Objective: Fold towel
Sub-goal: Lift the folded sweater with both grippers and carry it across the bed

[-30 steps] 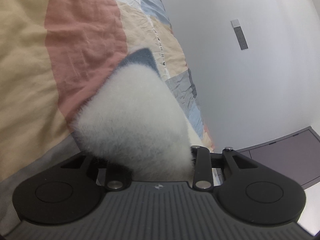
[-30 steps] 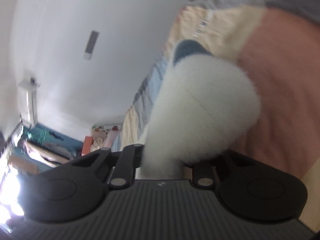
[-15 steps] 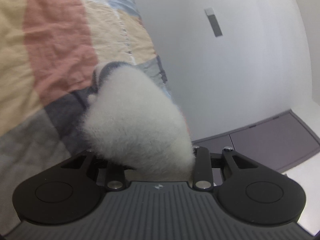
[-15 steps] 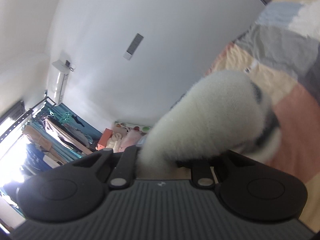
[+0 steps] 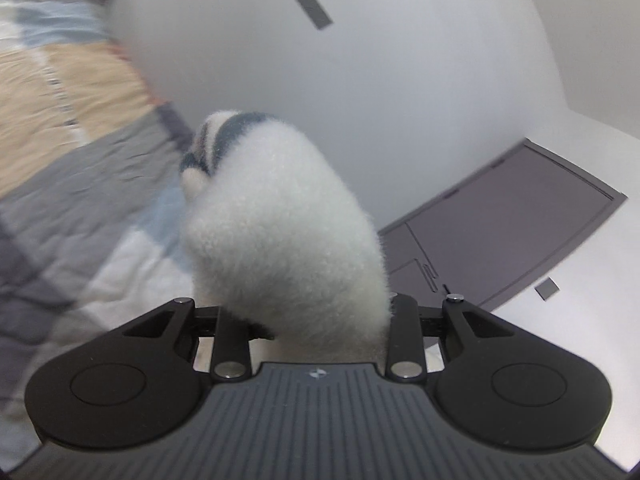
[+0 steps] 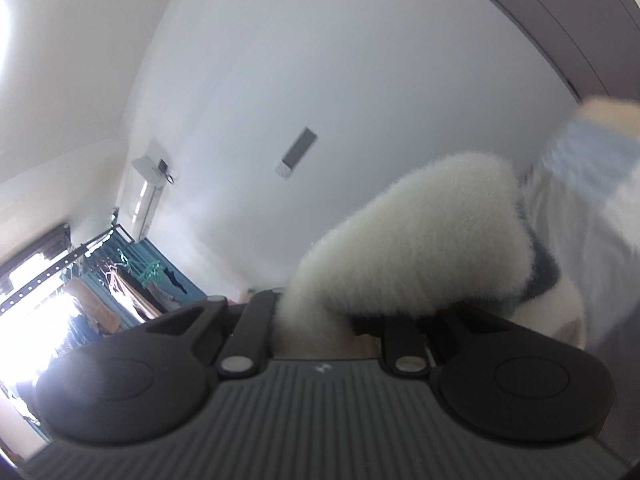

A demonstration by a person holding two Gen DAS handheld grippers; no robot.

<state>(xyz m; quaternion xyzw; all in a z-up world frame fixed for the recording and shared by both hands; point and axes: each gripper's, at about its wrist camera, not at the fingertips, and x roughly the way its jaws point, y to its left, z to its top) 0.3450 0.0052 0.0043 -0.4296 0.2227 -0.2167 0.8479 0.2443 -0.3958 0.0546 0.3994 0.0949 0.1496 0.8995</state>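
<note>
The towel (image 5: 280,216) is a fluffy white one with a dark blue-grey stripe at its edge, and right now it's up off the bed, bunched over the nose of both tools. In the left wrist view it balloons out from between the fingers of the left tool (image 5: 316,320), which is pinching it. In the right wrist view the same thing: the right tool (image 6: 328,320) is clamped on a wad of towel (image 6: 424,240), with the striped edge hanging off to the right.

My read is this is the carry part of a fold, two held corners being swung over toward the opposite edge. To do it well, I'd keep both tools level with each other and the same gap apart so the edge between them stays taut, not saggy. Lower onto the bed slowly, lining up the striped edges before letting go. Fluffy pile like this probably slips, so don't ease the grip early.

Around it: the patchwork quilt (image 5: 60,128) on the bed sits left and below, blurry. Past that is a plain white wall (image 5: 400,80) and a dark cabinet (image 5: 520,220) far right.
</note>
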